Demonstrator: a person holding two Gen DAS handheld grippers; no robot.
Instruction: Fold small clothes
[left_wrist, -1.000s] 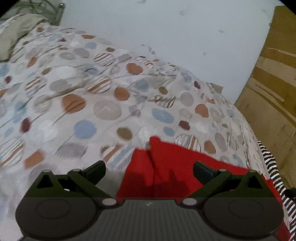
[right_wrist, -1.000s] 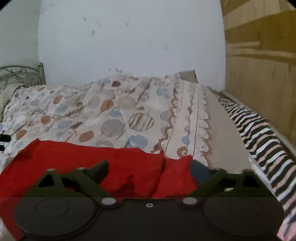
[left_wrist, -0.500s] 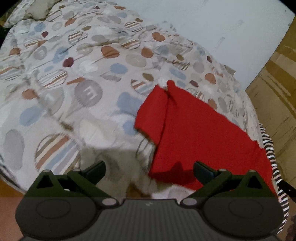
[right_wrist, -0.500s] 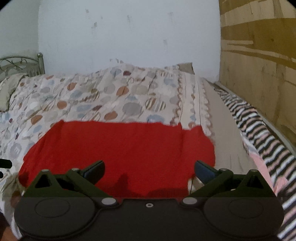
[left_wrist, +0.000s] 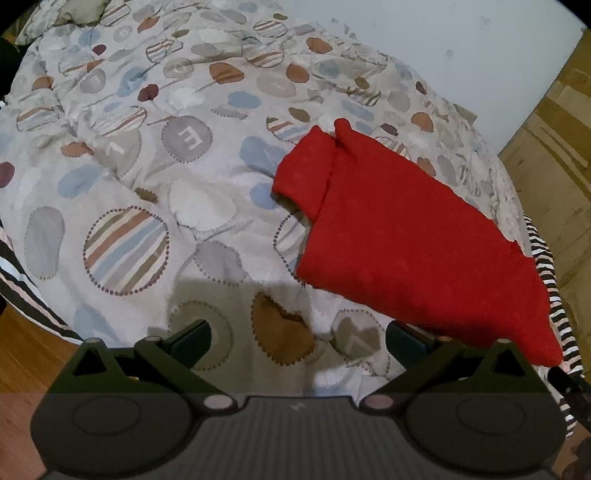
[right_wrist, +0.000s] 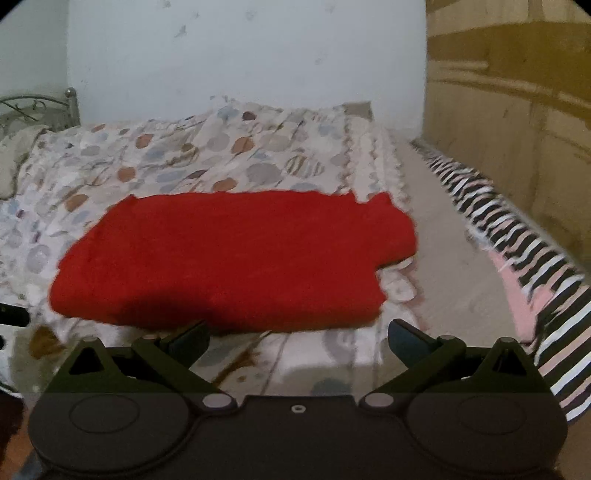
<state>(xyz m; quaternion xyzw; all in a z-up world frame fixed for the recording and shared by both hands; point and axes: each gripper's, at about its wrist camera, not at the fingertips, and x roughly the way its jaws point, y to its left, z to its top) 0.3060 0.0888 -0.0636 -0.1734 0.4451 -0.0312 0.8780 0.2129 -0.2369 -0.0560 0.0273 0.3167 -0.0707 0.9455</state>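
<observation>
A small red garment lies flat on the patterned bedspread, with a short sleeve sticking out at its left end. In the right wrist view the red garment spreads wide across the middle of the bed. My left gripper hovers open over the bedspread, just short of the garment's near edge, and holds nothing. My right gripper is open too, just in front of the garment's near hem, with nothing between its fingers.
A black-and-white striped sheet runs along the bed's right side beside a wooden wall. A metal bed frame and a pillow sit at the far left. The wooden floor shows below the bed's near-left edge.
Both grippers have pulled back and up from the red garment, which now lies spread out ahead of them instead of under their fingers. The garment looks flatter.
</observation>
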